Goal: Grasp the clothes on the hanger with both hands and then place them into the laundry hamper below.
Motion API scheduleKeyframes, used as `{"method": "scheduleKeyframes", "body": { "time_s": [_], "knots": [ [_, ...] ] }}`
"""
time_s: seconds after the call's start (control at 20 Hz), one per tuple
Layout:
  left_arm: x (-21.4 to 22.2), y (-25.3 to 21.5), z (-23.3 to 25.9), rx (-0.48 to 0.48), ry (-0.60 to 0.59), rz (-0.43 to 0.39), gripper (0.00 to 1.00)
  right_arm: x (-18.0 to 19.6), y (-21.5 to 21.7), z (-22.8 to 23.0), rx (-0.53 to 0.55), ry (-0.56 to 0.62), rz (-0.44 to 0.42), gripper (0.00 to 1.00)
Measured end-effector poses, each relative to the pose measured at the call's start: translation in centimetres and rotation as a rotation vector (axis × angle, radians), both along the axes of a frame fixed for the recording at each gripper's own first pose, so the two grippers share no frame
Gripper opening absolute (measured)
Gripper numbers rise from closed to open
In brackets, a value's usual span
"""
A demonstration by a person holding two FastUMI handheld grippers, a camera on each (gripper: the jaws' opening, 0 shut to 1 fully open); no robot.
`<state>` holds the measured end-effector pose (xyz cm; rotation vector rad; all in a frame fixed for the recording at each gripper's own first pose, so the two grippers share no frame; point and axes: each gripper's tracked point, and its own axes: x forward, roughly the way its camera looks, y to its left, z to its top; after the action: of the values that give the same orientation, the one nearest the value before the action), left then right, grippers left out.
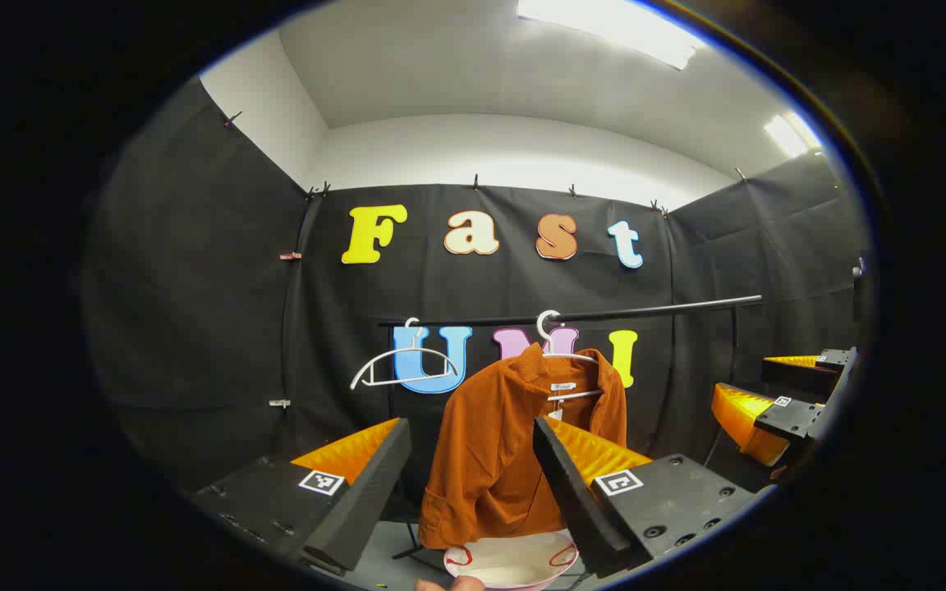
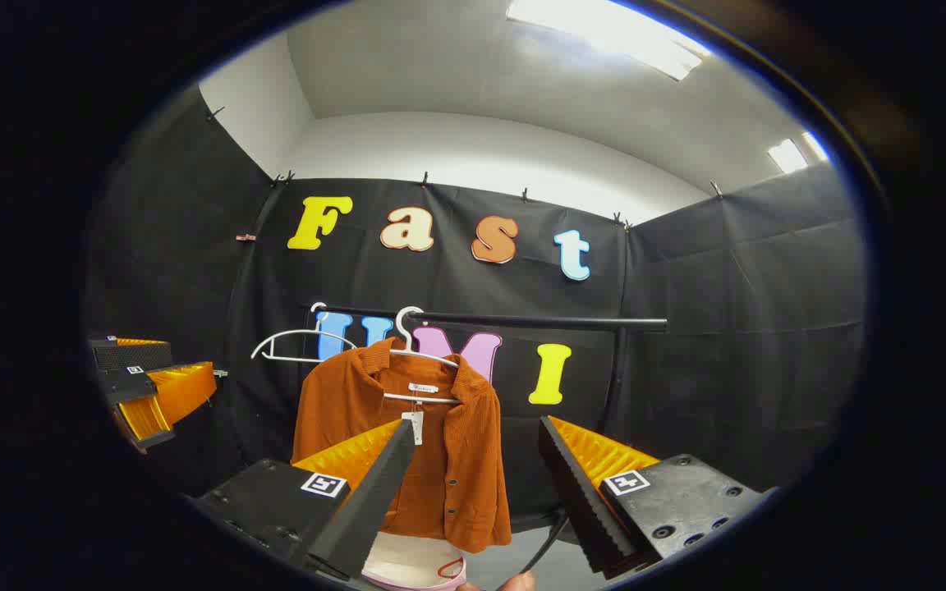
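You are holding the left gripper (image 1: 473, 484) and right gripper (image 2: 473, 484) spread wide, gripping nothing, because neither is touching cloth yet. Below and ahead is sitting the smooth, round laundry hamper (image 1: 514, 566). Beyond the fingertips, the ribbed, rust-orange shirt (image 1: 506, 443) is draping limply from a thin hanger (image 1: 559, 357) on the rail (image 1: 604, 314).

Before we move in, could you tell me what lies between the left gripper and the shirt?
Nothing: in the left gripper view, open air separates the left gripper from the hanging orange shirt.
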<state>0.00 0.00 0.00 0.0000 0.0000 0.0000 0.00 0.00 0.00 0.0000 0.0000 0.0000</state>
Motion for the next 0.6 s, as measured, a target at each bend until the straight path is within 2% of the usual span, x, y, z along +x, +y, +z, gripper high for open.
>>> {"method": "scheduleKeyframes", "body": {
  "time_s": [0.45, 0.6],
  "knots": [
    [0.6, 0.0, -1.4, 0.034, 0.033, 0.004, 0.95, 0.2, -0.5, 0.0, 0.019, -0.01, 0.0, 0.97],
    [1.1, 0.3, -2.0, 0.045, 0.038, 0.023, 0.95, -0.2, 0.2, 0.1, 0.023, -0.026, 0.033, 0.97]
  ]
}}
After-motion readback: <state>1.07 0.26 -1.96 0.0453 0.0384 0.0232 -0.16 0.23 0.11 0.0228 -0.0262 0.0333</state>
